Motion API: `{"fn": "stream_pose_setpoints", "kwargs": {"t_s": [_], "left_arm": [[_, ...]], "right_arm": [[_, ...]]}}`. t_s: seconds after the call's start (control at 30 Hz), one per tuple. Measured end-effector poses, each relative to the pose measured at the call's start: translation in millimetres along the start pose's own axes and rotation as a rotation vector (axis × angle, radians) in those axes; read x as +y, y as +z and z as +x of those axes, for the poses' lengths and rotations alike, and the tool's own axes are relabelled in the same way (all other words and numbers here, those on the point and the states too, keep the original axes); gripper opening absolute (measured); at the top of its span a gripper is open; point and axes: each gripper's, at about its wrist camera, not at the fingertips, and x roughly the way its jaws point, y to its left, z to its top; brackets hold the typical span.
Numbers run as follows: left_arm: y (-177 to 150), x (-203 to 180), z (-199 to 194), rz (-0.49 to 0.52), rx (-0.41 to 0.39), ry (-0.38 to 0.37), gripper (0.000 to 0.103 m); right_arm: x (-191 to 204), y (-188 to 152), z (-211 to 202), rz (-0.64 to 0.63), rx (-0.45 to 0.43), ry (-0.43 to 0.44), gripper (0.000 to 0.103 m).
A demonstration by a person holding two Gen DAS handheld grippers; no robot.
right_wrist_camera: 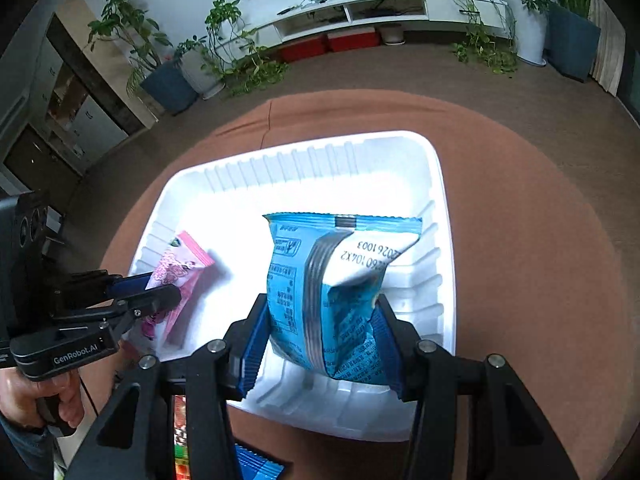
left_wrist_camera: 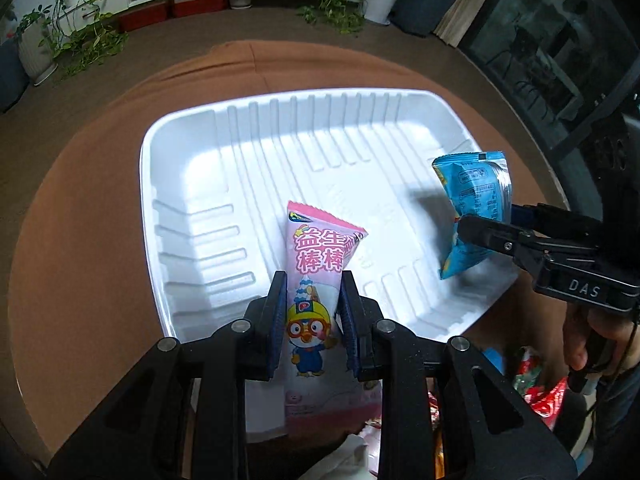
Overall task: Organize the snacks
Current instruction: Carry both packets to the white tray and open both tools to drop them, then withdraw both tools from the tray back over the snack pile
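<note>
The white foam tray holds nothing yet, so sorting has barely begun. The left gripper clamps a pink snack stick packet over the tray's six o'clock edge; the right gripper grasps a blue snack packet toward three o'clock. Both await release, and more snacks lie loose beside the tray.

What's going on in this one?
A person is sorting snacks into a white tray on a brown-clothed table, with a handheld gripper in each hand. The left gripper is shut on a pink packet, the right gripper on a blue packet. Both packets are held over the tray, which has nothing lying in it yet. More snacks sit at the near edge, outside the tray.
</note>
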Motion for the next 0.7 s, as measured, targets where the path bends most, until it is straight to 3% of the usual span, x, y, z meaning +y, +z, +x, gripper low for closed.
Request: {"fn": "stream_pose_setpoints", "kwargs": {"t_s": [0.43,0.5,0.57,0.7], "left_arm": [[-5.5,8.0,-0.1,-0.037,-0.049,0.019,0.026],[-6.3,11.7,-8.4,-0.047,-0.069,0.019,0.031],[-8.8,14.6,-20.2,-0.057,-0.096,0.027,0.056],[-15.9,19.1,-53.6,-0.062,-0.18,0.031,0.07]], "right_arm": [[2.9,-8.1,0.5,-0.011,-0.006,-0.047,0.063],[2.2,-6.9,-3.6,-0.008,-0.018,-0.047,0.068],[0.4,-4.5,-12.0,0.002,-0.042,-0.044,0.072],[-5.4,1.5,-43.3,0.031,-0.117,-0.022,0.079]]}}
